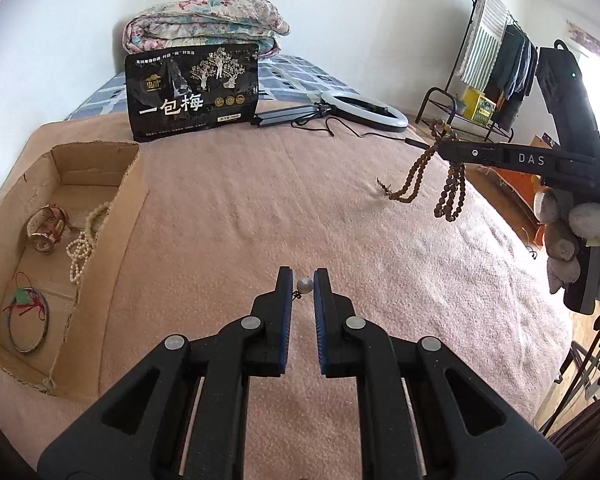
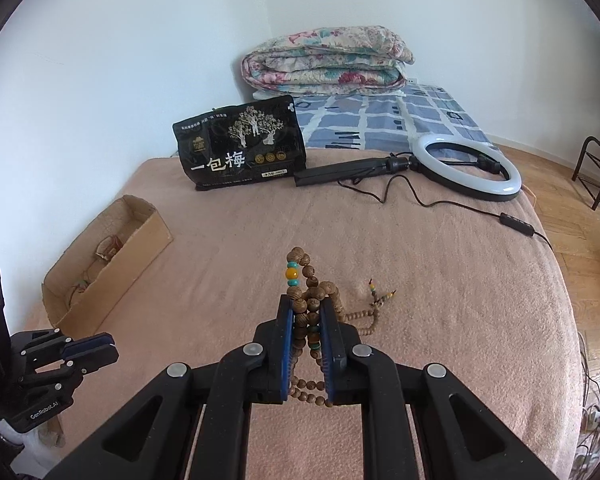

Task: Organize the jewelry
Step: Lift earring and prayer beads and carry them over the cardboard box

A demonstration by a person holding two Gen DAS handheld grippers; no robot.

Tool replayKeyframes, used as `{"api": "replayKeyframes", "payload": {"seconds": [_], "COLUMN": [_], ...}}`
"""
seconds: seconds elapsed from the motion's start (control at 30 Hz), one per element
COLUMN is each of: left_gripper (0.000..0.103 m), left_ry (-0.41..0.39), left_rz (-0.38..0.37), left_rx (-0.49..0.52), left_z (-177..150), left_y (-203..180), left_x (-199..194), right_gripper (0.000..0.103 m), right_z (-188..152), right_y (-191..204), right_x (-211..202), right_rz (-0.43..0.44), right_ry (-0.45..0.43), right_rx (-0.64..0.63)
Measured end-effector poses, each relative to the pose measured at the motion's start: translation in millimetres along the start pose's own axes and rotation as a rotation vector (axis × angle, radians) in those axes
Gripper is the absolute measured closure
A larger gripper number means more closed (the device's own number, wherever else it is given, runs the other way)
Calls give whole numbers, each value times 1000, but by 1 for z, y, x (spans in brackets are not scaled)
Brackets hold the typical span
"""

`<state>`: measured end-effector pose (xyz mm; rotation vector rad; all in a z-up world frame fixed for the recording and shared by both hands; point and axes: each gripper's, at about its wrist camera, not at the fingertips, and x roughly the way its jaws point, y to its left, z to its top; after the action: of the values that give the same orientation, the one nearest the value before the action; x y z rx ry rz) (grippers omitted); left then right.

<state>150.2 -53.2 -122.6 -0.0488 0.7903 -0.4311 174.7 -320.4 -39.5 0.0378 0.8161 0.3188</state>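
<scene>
My right gripper (image 2: pixel 307 312) is shut on a brown wooden bead strand (image 2: pixel 305 280) with teal and amber beads. It holds the strand above the pink blanket, loops hanging down; the left wrist view shows the gripper (image 1: pixel 446 148) with the strand (image 1: pixel 452 192) dangling. My left gripper (image 1: pixel 303 284) holds a small pearl earring (image 1: pixel 304 285) between its pads, low over the blanket. The cardboard box (image 1: pixel 134 184) at left holds a watch (image 1: pixel 46 228), a pearl strand (image 1: pixel 82 240) and a bangle with red cord (image 1: pixel 28 320). The box (image 2: pixel 148 240) also shows in the right wrist view.
A black snack bag (image 1: pixel 192 92) stands at the back. A ring light (image 2: pixel 468 164) with its stand and cable lies behind on the right. A folded floral quilt (image 2: pixel 324 64) lies on the bed. A clothes rack (image 1: pixel 496 64) stands at the right.
</scene>
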Motion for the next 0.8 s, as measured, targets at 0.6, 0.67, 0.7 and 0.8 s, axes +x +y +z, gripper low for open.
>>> {"api": "replayKeyframes", "payload": {"seconds": [0.6,0.67,0.7,0.8], "left_gripper": [94,94,94,94], "left_ry": [-94,-103,-108,-124], "left_rz": [66,80,86,108], "left_rx": [-16,-22,-26,-43], "left_z": [14,15,15,16], "left_y": [27,34,38,51], "left_x": [-55,-60,-64,-75], "right_gripper": [93,93,93,93], "right_z": [29,32,34,40], "right_y": [75,85,90,105], "right_x": [-41,-43,-44,-44], "right_rz": [98,112,119,141], "right_ry": [-92,-98,-102,-113], "right_rx": [-98,-110,-116,-134]}}
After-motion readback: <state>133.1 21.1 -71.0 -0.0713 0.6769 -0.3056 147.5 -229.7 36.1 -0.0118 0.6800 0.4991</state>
